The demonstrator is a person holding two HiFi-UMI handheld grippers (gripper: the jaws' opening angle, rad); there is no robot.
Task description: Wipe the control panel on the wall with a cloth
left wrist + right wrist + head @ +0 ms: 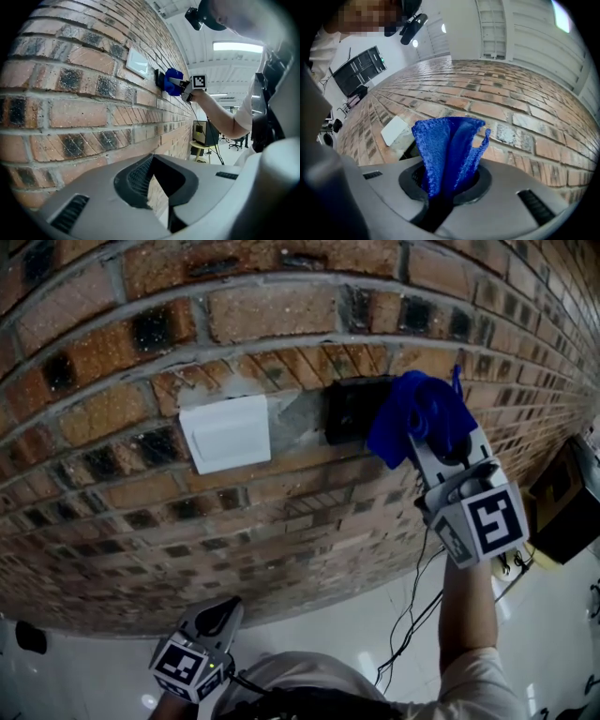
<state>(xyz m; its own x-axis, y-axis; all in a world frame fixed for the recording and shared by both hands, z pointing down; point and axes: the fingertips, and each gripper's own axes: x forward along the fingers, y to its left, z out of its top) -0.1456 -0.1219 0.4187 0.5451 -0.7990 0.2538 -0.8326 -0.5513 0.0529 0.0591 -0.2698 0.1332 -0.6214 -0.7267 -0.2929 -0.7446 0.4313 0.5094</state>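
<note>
- Right gripper point(451, 183): jaws clamped low on the blue cloth point(443, 150), which fans out of them in folds, so loose fabric leads and not the jaw tips
- Left gripper point(153, 187): jaws drawn together with nothing between them, only brick showing through the hollow of the pads; it hangs low, at the panel's 7 o'clock, well apart from the wiping
- The bunched head of the cloth lies against the right part of the black panel point(349, 409); in the head view the bare part of the panel shows at the cloth's 9 o'clock
- To wipe well, I judge: keep fabric, never the jaws, on the panel face; stroke toward 9 o'clock and back so the uncovered left part gets done; press lightly, since it cannot be made out whether the face carries keys
- Edges: the panel stands proud of the wall point(281, 315); a grey mortar patch sits at its 9 o'clock, then the white plate point(227, 433), near but apart; rough brick may snag the pile, so strokes are best ended at the panel's rim
- Room: plain brick at 12 and 3 o'clock gives free swing; a cable point(412, 615) hangs at the right gripper's 6 o'clock and a dark box point(570, 498) stands at 4 o'clock, well apart
</note>
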